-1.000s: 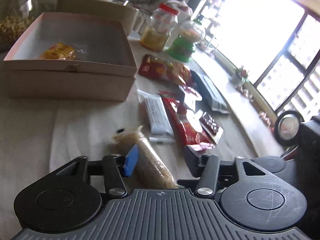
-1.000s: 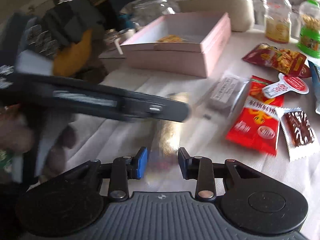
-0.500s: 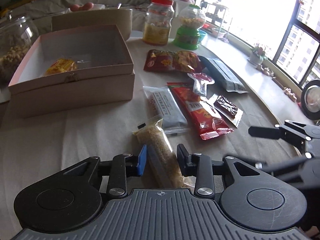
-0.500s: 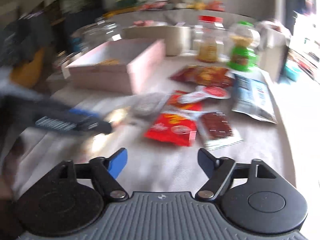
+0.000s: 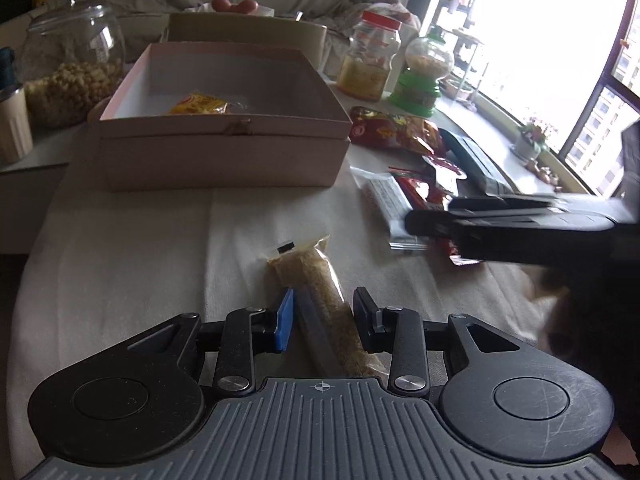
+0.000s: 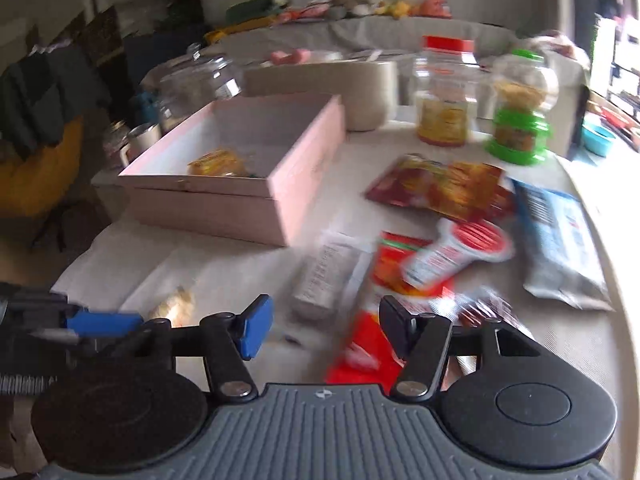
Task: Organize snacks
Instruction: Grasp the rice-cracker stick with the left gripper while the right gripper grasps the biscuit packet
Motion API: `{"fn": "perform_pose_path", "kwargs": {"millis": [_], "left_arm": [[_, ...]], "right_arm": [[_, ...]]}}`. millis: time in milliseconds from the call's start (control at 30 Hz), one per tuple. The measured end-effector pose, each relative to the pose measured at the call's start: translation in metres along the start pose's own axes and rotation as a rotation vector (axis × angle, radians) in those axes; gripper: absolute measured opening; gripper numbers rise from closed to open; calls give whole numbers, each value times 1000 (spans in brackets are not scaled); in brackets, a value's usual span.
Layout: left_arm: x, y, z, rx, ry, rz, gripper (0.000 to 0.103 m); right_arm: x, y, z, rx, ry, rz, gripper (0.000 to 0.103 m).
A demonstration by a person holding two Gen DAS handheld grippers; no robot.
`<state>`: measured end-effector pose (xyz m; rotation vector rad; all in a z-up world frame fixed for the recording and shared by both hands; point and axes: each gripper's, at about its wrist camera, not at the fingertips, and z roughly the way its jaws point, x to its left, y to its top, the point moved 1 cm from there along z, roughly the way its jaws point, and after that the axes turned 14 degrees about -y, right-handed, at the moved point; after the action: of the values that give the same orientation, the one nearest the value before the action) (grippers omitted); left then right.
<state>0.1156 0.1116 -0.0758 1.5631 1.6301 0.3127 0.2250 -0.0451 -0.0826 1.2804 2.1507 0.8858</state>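
Observation:
A clear packet of tan crumbly snack [image 5: 320, 276] lies lengthwise between my left gripper's [image 5: 324, 316] pads, which are shut on its near end. Its far end points at the open pink box [image 5: 224, 152], where a yellow packet [image 5: 200, 105] lies. My right gripper [image 6: 324, 328] hovers over the long red packet [image 6: 384, 276]. Its jaws are closing but stand apart, with that packet under the gap and no pad touching it. In the left wrist view its dark fingers [image 5: 440, 224] reach in blurred from the right.
On the cloth to the right lie a grey-white bar [image 6: 328, 276], a white pouch [image 6: 460, 252], a small dark packet [image 6: 480, 308], a red-orange bag [image 6: 440, 188] and a blue-white pack [image 6: 560, 240]. Jars [image 6: 444, 96] stand behind. The table edge curves at right.
My left jaws narrowed onto the tan packet, and that view swung toward the box. My right gripper left the tan packet, opened wide, moved right over the red packet and narrowed again.

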Motion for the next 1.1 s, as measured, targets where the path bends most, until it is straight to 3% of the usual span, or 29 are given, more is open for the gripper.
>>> {"fn": "perform_pose_path", "kwargs": {"millis": [167, 233, 267, 433, 633, 767, 900, 1100], "left_arm": [[1, -1, 4, 1, -14, -19, 41], [3, -4, 7, 14, -28, -36, 42], [4, -6, 7, 7, -32, -33, 42], [5, -7, 7, 3, -54, -35, 41], [5, -11, 7, -9, -79, -81, 38], [-7, -15, 7, 15, -66, -57, 35], [-19, -17, 9, 33, -17, -3, 35], [-27, -18, 13, 45, 31, 30, 35]], "right_arm": [[12, 8, 34, 52, -48, 25, 61], [16, 5, 30, 45, -54, -9, 57], [18, 1, 25, 41, -51, -31, 50], [10, -27, -7, 33, 1, -93, 43], [-9, -65, -53, 37, -6, -103, 43], [-14, -82, -77, 63, 47, -117, 43], [-15, -84, -75, 37, 5, -105, 55], [-5, -79, -61, 6, 0, -87, 57]]}}
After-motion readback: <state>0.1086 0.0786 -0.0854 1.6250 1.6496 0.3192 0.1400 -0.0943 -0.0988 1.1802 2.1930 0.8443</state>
